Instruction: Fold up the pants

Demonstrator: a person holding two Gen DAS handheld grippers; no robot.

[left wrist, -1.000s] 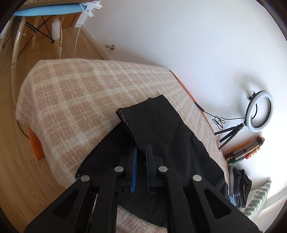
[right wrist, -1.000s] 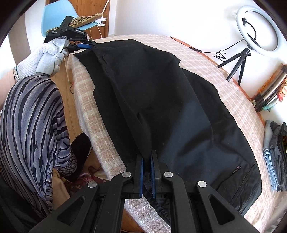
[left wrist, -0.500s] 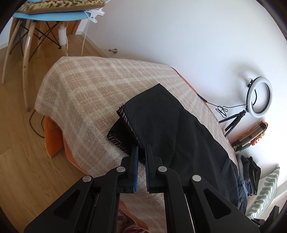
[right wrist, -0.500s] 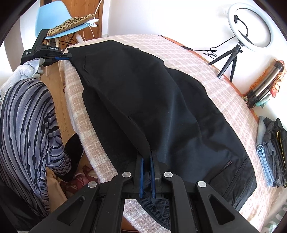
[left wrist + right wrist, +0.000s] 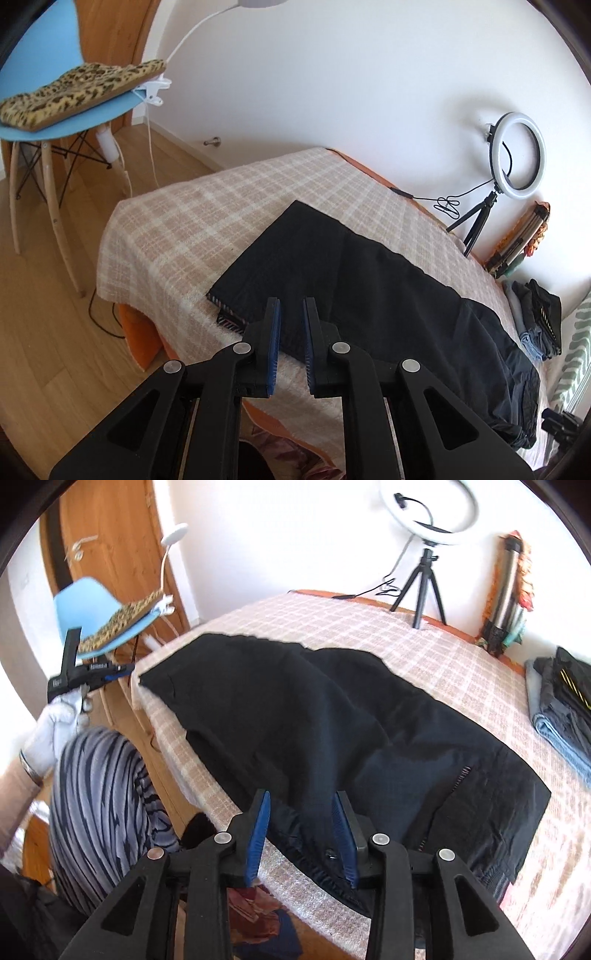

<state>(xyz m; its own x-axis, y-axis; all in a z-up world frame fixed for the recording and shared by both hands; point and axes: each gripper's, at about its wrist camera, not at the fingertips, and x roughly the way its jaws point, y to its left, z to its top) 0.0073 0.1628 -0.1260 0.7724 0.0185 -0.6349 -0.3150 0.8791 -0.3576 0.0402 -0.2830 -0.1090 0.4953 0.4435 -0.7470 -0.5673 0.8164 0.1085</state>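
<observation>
On the checked bed cover (image 5: 177, 236) the black pants (image 5: 295, 716) lie lengthwise, leg ends by the left gripper (image 5: 291, 345), waistband under the right gripper (image 5: 301, 836). Both are parted and hold nothing, each just off the near edge, so either end's reachable.

Black gripper arms (image 5: 291, 347), blue pads, silver screws — white glove (image 5: 55, 727), striped clothing.

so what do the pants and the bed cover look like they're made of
Pants: thin black woven fabric, matte, possibly cotton or a synthetic blend; it drapes in soft folds without shine. Bed cover: thick, woolly-looking woven blanket in a pink and cream check, with a fuzzy, nubbly surface.
</observation>
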